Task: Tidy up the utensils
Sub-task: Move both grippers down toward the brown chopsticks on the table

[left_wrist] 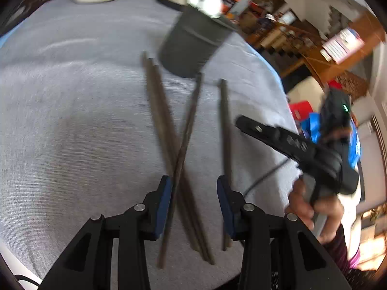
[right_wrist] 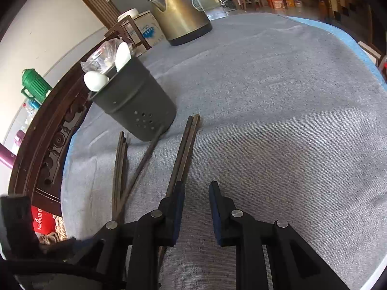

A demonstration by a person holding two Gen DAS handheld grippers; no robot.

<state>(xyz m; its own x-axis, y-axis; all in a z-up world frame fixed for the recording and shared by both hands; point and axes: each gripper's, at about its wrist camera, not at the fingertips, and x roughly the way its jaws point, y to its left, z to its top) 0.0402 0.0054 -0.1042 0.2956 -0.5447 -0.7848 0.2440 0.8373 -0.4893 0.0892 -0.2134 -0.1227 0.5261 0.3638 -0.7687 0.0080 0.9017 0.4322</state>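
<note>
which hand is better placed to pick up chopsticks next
Left. The left tool already straddles the crossed chopsticks; the right tool has only bare cloth between its pads.

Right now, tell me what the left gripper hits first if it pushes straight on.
Probably the crossed chopsticks lying between the left gripper's open jaws on the cloth; the holder stands farther on. Depth is unclear.
</note>
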